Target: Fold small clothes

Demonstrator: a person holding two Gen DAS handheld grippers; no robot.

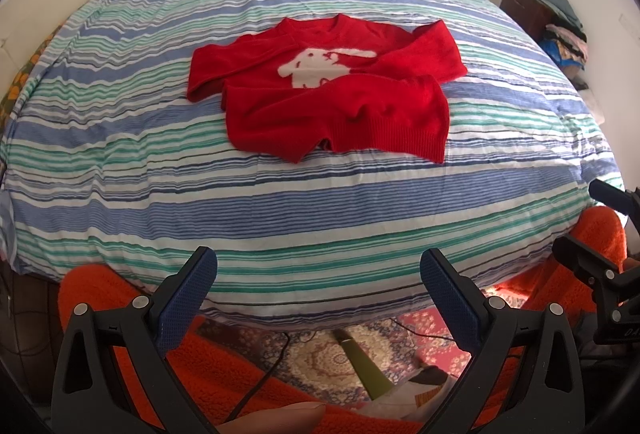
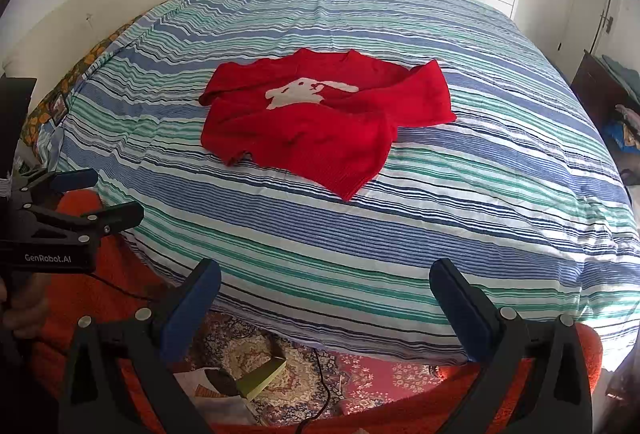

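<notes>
A red sweater (image 1: 332, 102) with a white animal motif (image 1: 320, 66) lies crumpled near the middle of the bed, on a blue, green and white striped bedspread (image 1: 280, 202); its hem is bunched toward the near side and one sleeve lies out to the right. The left gripper (image 1: 319, 270) and right gripper (image 2: 325, 282) both hover off the bed's near edge, well apart from the sweater, each with jaws spread wide and holding nothing. A patterned rug (image 2: 360, 374) shows below.

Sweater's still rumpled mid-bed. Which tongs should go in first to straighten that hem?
Probably the right tongs: the red sweater's ribbed hem corner points toward them. The left tongs are open too, equally far back.
</notes>
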